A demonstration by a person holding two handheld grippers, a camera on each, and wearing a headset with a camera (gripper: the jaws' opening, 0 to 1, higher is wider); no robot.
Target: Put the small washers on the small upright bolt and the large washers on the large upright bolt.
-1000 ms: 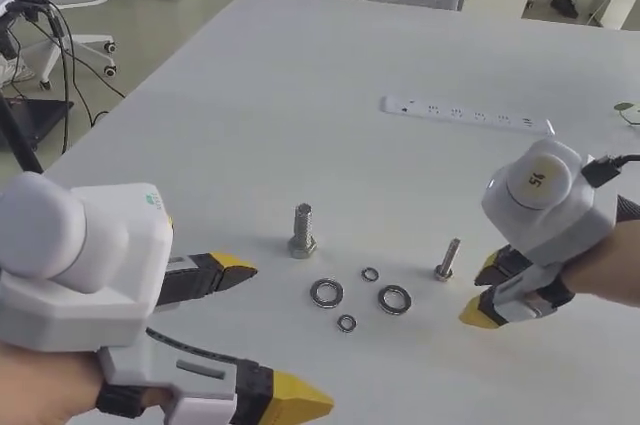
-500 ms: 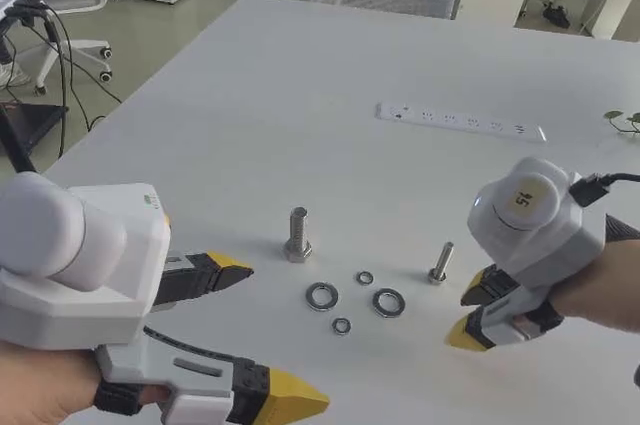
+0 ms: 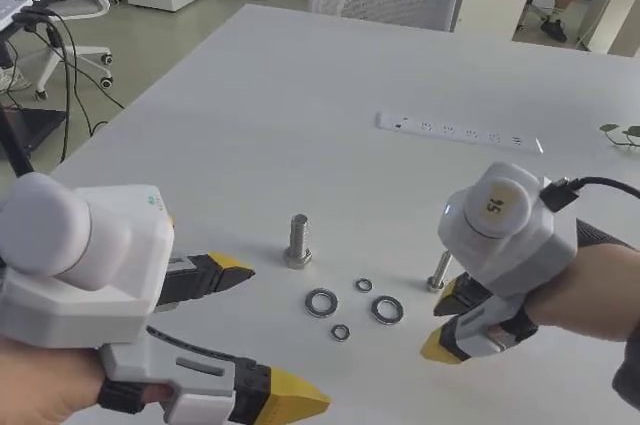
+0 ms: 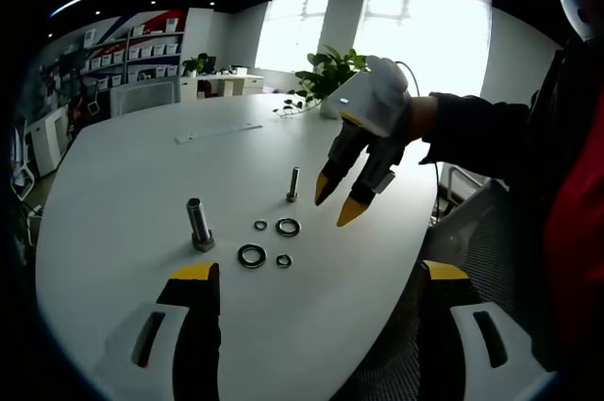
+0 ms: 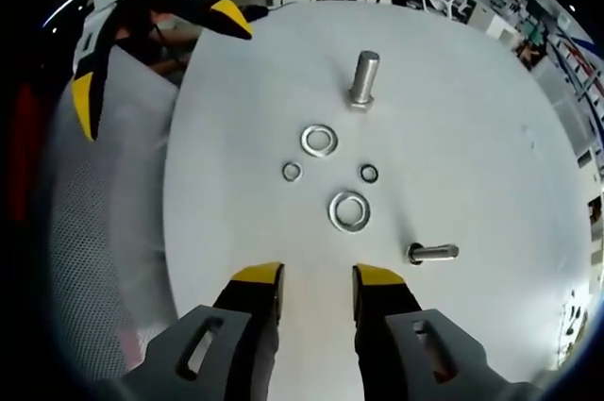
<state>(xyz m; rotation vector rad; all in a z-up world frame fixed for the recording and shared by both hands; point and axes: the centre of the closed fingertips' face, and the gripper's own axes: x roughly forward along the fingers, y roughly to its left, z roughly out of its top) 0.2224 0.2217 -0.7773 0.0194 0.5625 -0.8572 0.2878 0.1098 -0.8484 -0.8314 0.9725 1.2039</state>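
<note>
White table [image 3: 300, 95], with everything laid out toward the near edge. The left gripper [image 3: 268, 335] hangs at near left, jaws spread wide and nothing between them; parked, by the look of it. The right gripper [image 3: 440, 325] hovers at near right, just beside the small bolt [image 3: 441, 270]. Its jaws are a narrow gap apart, empty and touching nothing, aimed at the washers, likely lining up a pick. The large bolt [image 3: 298, 241] stands head-down at left, threads up so rings can drop over. Flat between the two bolts lie two large washers [image 3: 321, 302] and two small washers [image 3: 364, 285], none threaded yet.
</note>
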